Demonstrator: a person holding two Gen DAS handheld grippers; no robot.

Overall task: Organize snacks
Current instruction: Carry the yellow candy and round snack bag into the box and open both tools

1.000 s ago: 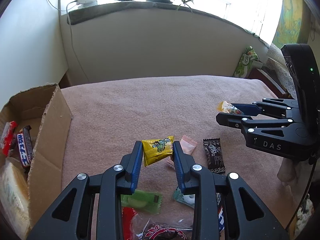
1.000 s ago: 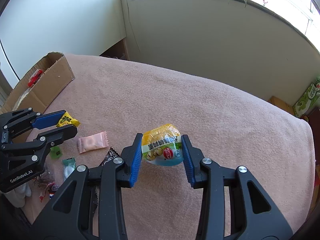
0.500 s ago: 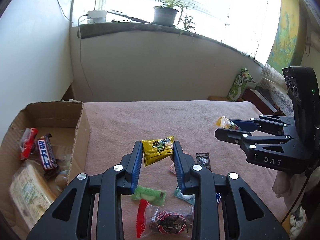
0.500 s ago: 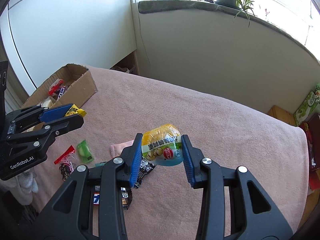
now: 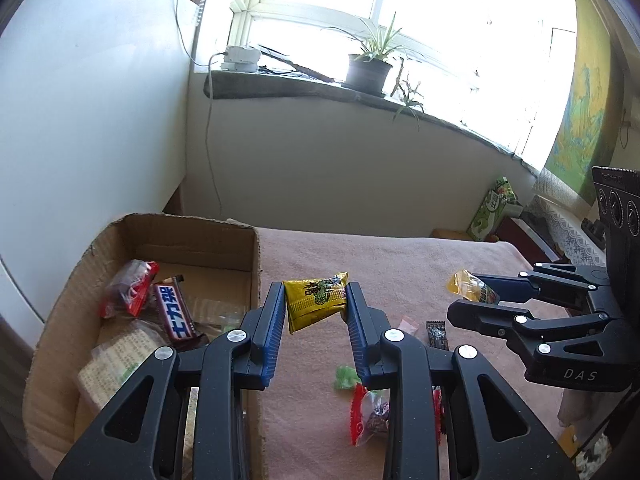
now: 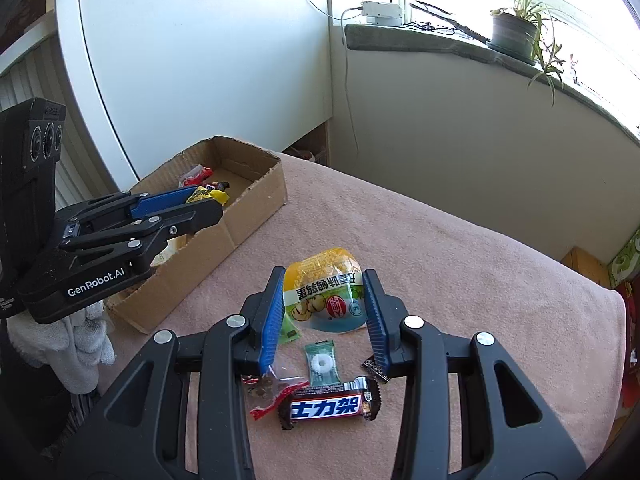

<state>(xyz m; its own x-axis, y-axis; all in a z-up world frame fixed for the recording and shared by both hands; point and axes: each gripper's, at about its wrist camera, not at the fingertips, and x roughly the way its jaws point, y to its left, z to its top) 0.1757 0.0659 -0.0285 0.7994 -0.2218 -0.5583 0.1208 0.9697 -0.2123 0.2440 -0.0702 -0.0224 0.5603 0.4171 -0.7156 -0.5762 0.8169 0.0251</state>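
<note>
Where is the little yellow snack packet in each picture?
Left wrist view: yellow snack packet at centre, pinched by the left gripper.
Right wrist view: the same packet at left, over the box.
Shared landmark: the cardboard box.

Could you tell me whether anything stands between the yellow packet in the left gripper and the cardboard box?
Nothing visible does. The left gripper holds the yellow packet beside the open-topped cardboard box; in the right wrist view it hangs over the rim.
</note>
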